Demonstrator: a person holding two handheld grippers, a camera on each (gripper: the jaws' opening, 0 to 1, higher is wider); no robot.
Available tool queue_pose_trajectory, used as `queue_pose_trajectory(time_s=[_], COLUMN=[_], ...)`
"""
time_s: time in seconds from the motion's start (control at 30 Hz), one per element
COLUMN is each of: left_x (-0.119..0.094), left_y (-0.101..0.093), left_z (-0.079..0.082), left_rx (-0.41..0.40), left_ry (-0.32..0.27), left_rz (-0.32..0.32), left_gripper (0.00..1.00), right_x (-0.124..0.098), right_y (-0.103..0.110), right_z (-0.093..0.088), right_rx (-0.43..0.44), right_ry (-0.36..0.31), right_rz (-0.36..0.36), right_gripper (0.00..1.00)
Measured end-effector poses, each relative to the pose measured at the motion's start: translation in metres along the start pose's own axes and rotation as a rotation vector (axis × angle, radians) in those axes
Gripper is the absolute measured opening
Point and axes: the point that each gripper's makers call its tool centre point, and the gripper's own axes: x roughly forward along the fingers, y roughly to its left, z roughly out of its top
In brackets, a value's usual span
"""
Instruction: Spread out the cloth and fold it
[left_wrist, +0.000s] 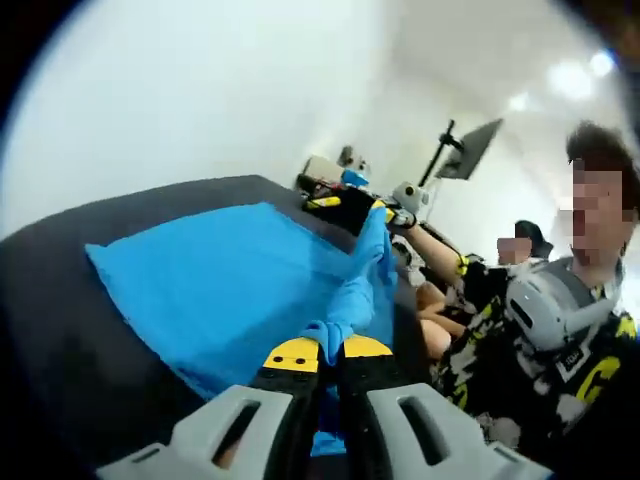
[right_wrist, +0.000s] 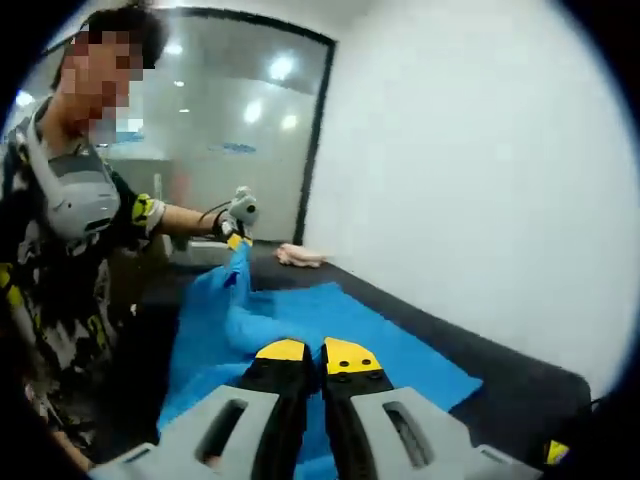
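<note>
Cloth (left_wrist: 220, 290): blue, on dark tabletop (left_wrist: 60, 300); one edge is pinched by left gripper (left_wrist: 330, 352) and right gripper (right_wrist: 304, 353) (fingers pressed together). Edge is best kept taut, carried over evenly.

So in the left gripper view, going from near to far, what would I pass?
The left claw pinching the bright blue cloth → the cloth's lifted edge → the right claw holding its far corner → a dark monitor on a stand.

White wall (right_wrist: 480, 170) beside dark table (right_wrist: 500, 375); glass partition (right_wrist: 240, 130) far off, ceiling lights (left_wrist: 575, 75) glowing, monitor (left_wrist: 470, 150) beyond.
</note>
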Motion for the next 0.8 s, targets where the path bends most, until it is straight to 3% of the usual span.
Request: queue_pose_trajectory(time_s=[0.1,0.13,0.17,0.2,0.27,0.37,0.43,0.5,0.53,0.6,0.63,0.67,0.7,0.77,0.8], left_x=[0.015,0.017,0.019,0.019,0.020,0.015,0.019,0.031,0.039,0.050,0.052,0.052,0.050,0.036,0.022], left_y=[0.043,0.054,0.063,0.068,0.079,0.123,0.150,0.179,0.197,0.216,0.219,0.216,0.210,0.214,0.221], left_z=[-0.003,-0.002,0.001,0.011,0.025,0.049,0.056,0.052,0.045,0.031,0.023,0.028,0.037,0.045,0.054], left_rx=[-0.049,-0.030,0.015,0.029,0.010,-0.010,-0.110,-0.149,-0.144,-0.085,-0.045,0.008,0.000,-0.007,0.042], left_ry=[0.019,0.020,0.016,0.002,-0.035,-0.103,-0.130,-0.121,-0.103,-0.061,-0.029,-0.063,-0.124,-0.173,-0.209], left_rz=[0.030,0.061,0.078,0.053,0.036,0.167,0.180,0.213,0.266,0.302,0.310,0.281,0.248,0.264,0.318], left_gripper=[0.02,0.02,0.02,0.02,0.02,0.02,0.02,0.02,0.02,0.03,0.03,0.04,0.05,0.12,0.18], right_x=[0.020,0.025,0.029,0.033,0.040,0.056,0.065,0.077,0.084,0.098,0.103,0.103,0.103,0.098,0.091], right_y=[-0.035,-0.044,-0.049,-0.059,-0.075,-0.109,-0.128,-0.153,-0.167,-0.175,-0.178,-0.184,-0.189,-0.195,-0.203], right_z=[-0.042,-0.050,-0.055,-0.056,-0.056,-0.063,-0.074,-0.093,-0.105,-0.120,-0.124,-0.126,-0.122,-0.119,-0.114], right_rx=[0.047,0.056,0.046,0.060,0.080,0.134,0.161,0.188,0.202,0.198,0.188,0.124,0.117,0.149,0.158], right_ry=[0.094,0.109,0.114,0.101,0.091,0.110,0.144,0.193,0.219,0.246,0.252,0.255,0.224,0.211,0.196], right_rz=[-0.055,-0.066,-0.061,-0.065,-0.074,-0.109,-0.143,-0.186,-0.223,-0.241,-0.247,-0.266,-0.283,-0.289,-0.319], right_gripper=[0.02,0.02,0.02,0.02,0.02,0.02,0.02,0.02,0.02,0.03,0.06,0.10,0.13,0.18,0.19])
